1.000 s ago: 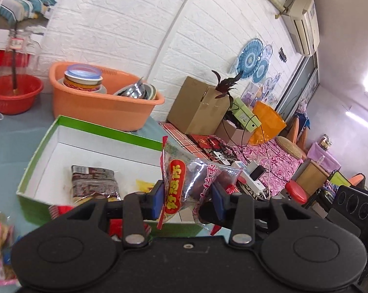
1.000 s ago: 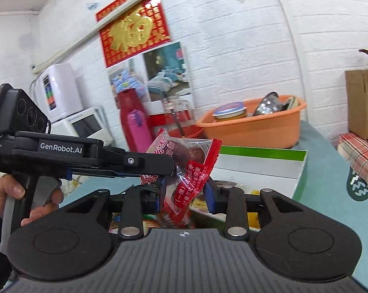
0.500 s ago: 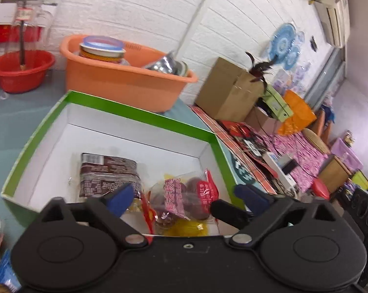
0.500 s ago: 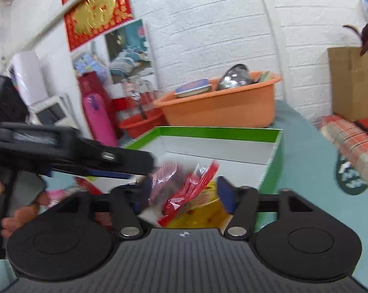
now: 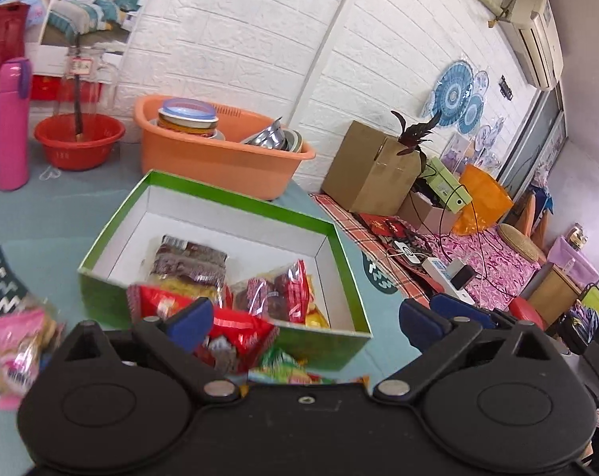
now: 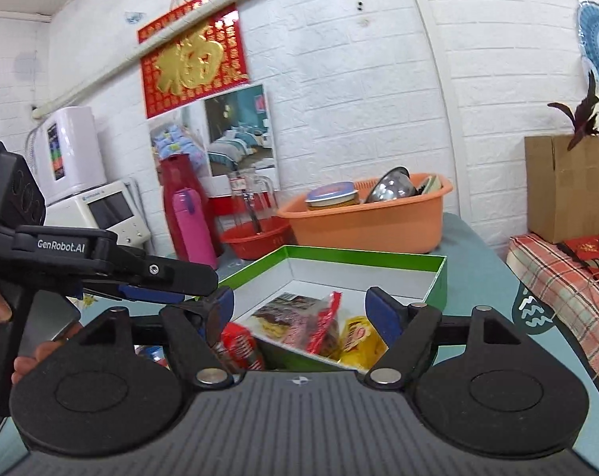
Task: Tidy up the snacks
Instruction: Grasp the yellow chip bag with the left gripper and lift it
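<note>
Above the near edge of the green box (image 5: 341, 244), the left gripper (image 5: 305, 319) tilted downward and the right gripper (image 6: 299, 307) sat nearly level, both released and empty (jaws just opened wide); the red snack packet (image 5: 275, 291) lay inside, long axis slanting toward the far right corner.

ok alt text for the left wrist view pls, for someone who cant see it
An open left gripper with blue pads hangs empty over the near edge of a green box with a white inside, holding several snack packets. More packets lie outside the box on the blue-grey table; an orange basin of dishes stands behind the box.
</note>
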Demonstrator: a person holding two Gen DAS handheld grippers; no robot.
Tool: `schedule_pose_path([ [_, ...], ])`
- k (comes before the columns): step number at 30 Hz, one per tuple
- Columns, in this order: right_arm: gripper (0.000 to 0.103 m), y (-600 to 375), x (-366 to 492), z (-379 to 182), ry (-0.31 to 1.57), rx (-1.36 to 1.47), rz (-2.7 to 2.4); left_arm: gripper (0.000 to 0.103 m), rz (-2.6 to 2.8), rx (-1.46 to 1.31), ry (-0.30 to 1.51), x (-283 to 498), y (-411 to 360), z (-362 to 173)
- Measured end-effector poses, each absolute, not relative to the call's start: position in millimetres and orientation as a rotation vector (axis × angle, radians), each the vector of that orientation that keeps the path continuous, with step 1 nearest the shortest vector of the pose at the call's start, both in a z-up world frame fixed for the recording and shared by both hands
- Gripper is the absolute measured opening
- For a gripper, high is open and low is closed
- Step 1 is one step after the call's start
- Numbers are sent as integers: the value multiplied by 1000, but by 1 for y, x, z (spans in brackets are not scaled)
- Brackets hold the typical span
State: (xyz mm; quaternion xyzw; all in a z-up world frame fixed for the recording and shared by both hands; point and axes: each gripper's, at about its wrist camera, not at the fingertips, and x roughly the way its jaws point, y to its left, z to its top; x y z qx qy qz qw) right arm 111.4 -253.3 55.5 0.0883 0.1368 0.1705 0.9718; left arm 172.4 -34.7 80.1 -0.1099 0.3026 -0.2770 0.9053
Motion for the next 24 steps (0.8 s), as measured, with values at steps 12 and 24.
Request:
schedule_pose_path([
  [12, 103, -233, 72, 30, 414, 193, 416, 103, -546, -292, 735, 118, -4, 32],
  [24, 103, -174, 103, 5, 482, -64, 520, 103, -540, -351, 778, 145, -3, 10],
])
